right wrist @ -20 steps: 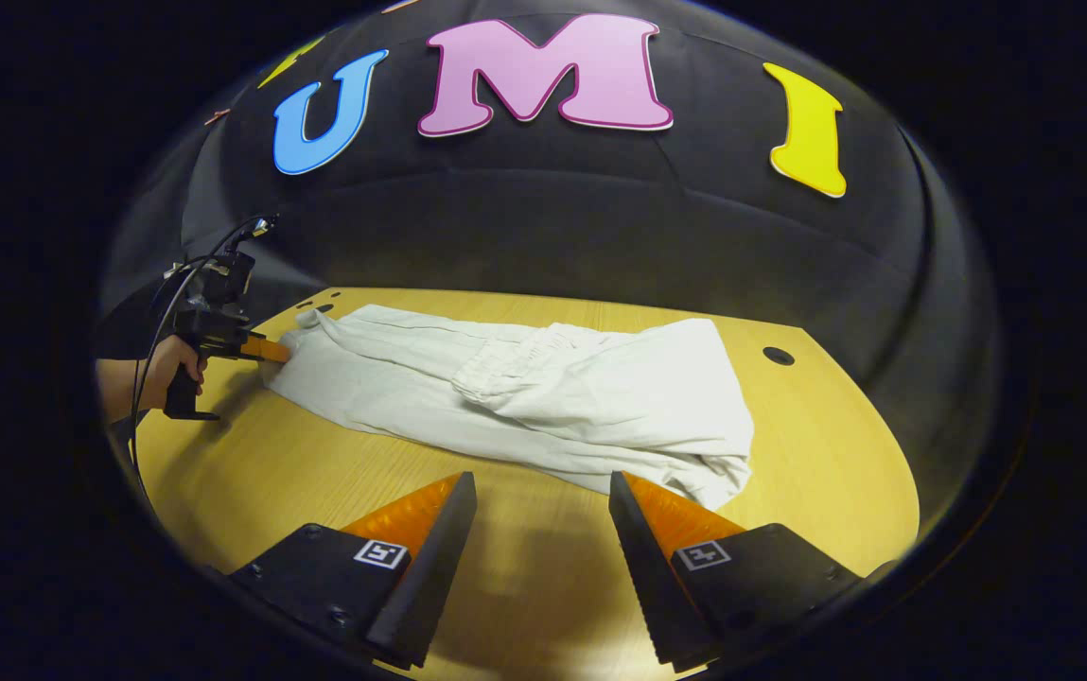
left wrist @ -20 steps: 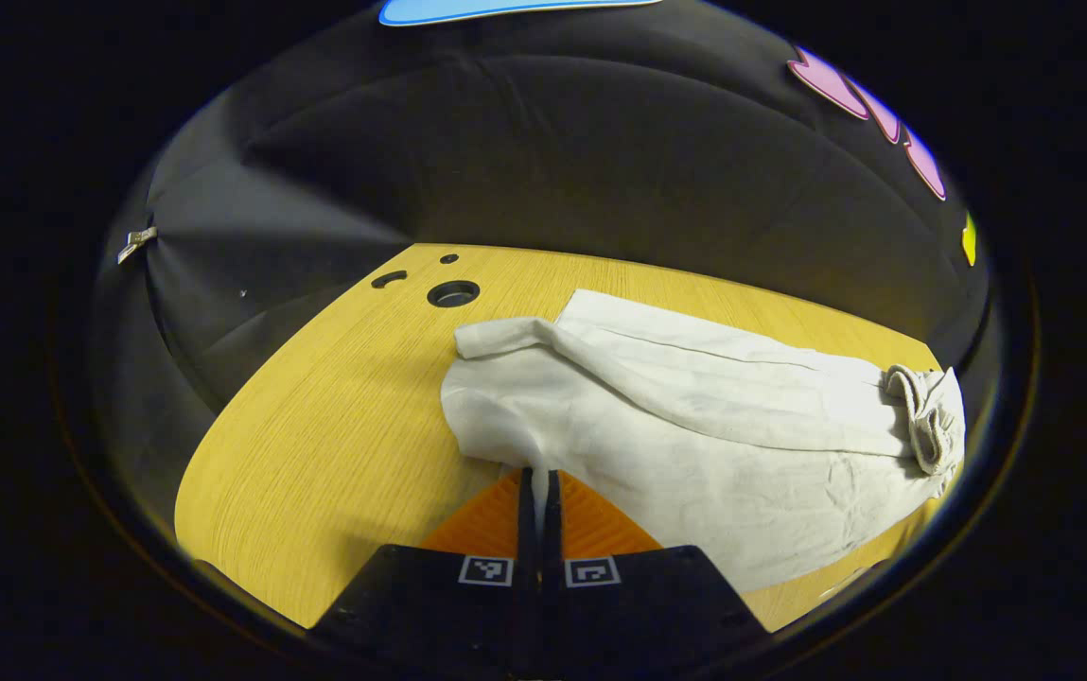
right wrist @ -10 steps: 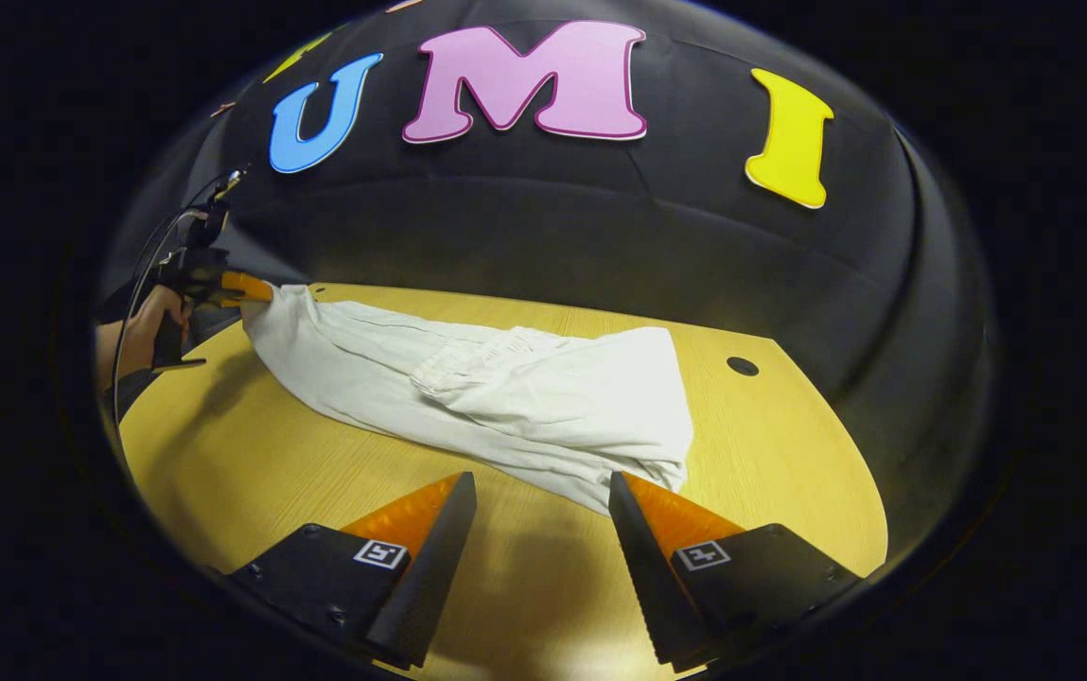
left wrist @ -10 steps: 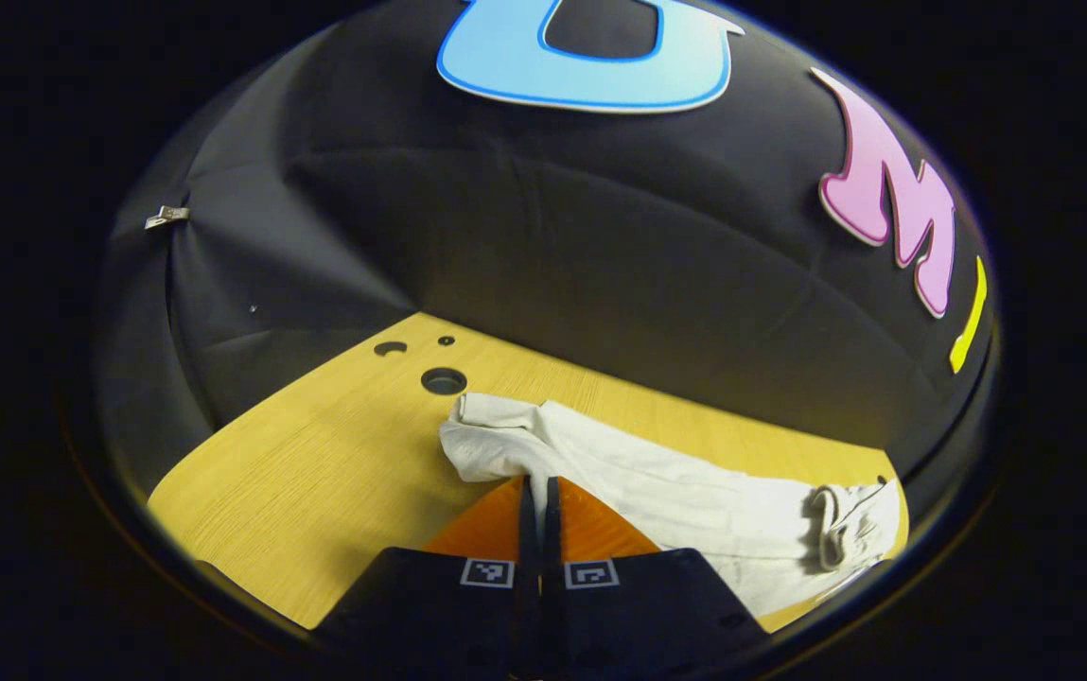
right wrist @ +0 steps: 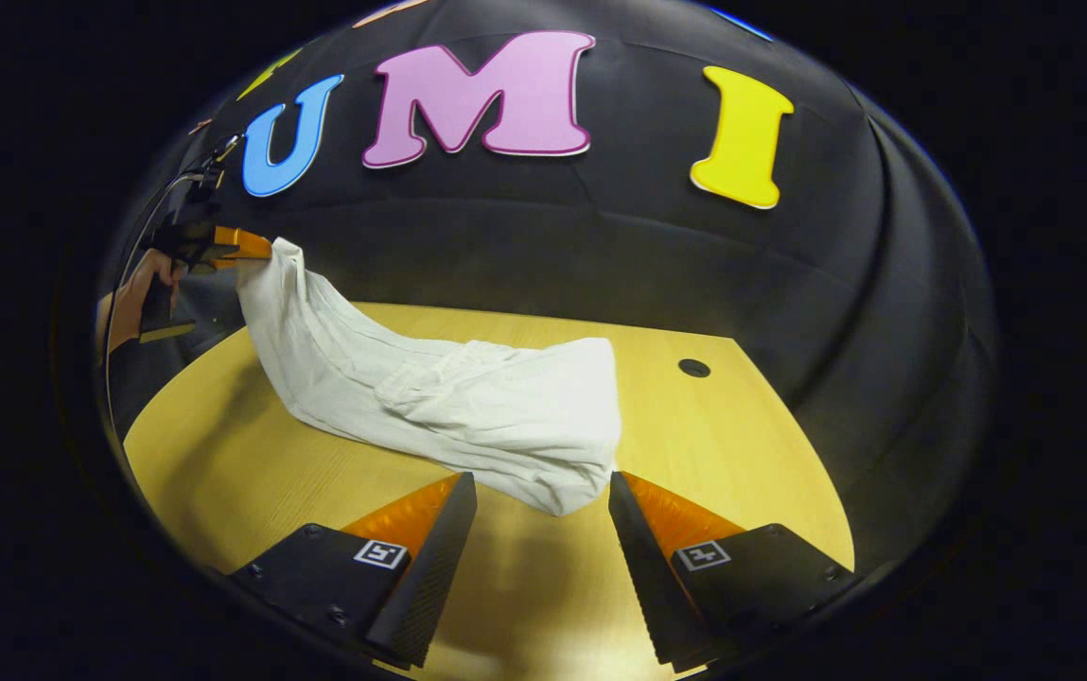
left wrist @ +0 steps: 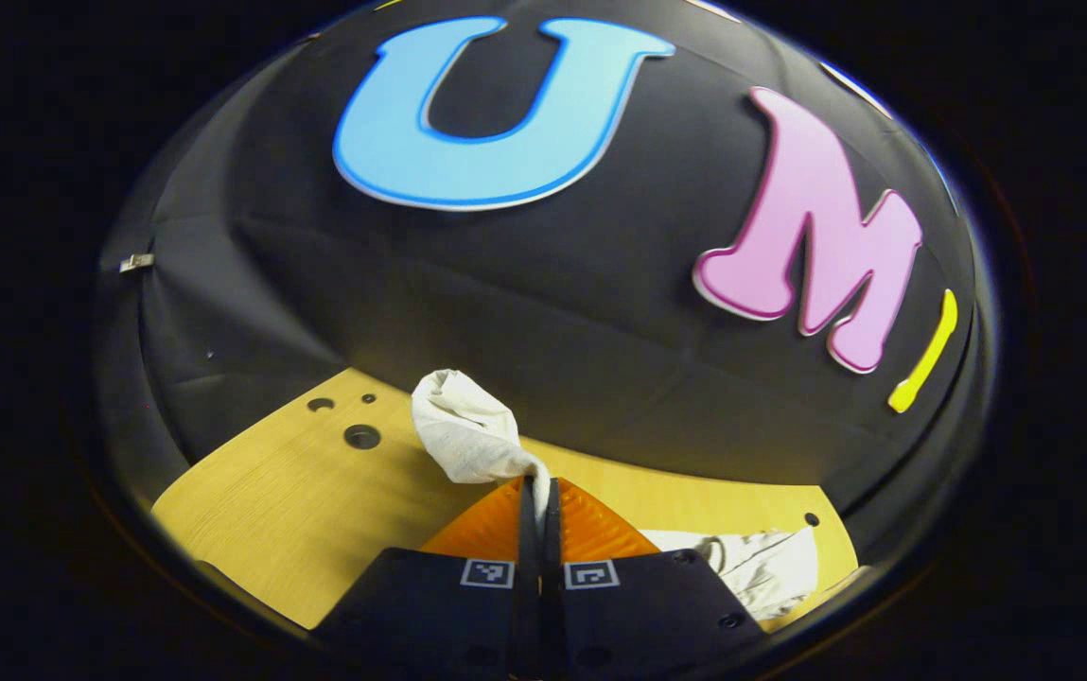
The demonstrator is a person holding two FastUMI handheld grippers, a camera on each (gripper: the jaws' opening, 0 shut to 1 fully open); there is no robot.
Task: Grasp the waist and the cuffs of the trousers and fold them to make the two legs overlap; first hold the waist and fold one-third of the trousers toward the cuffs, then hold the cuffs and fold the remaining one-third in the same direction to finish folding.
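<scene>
The white trousers [right wrist: 467, 397] lie partly folded on the wooden table [right wrist: 221, 445], with the gathered waist on top in the middle. My left gripper [left wrist: 540, 484] is shut on the cuff end [left wrist: 469, 427] and holds it raised off the table; the cloth bunches above the fingertips. In the right gripper view that left gripper [right wrist: 221, 244], held by a hand [right wrist: 131, 303], is at the far left, and the leg slopes from it down to the table. My right gripper [right wrist: 541, 480] stands open low over the table, the trousers' folded end [right wrist: 562, 482] reaching between its fingertips.
Round cable holes [left wrist: 361, 436] sit in the table's far left corner, and another hole [right wrist: 693, 367] lies right of the trousers. The black booth wall stands close behind the table. Bare table [right wrist: 751, 473] spreads right of the trousers.
My left gripper has risen, lifting the cuff end off the table. The right gripper, still open, now has the folded end of the trousers between its fingertips.
</scene>
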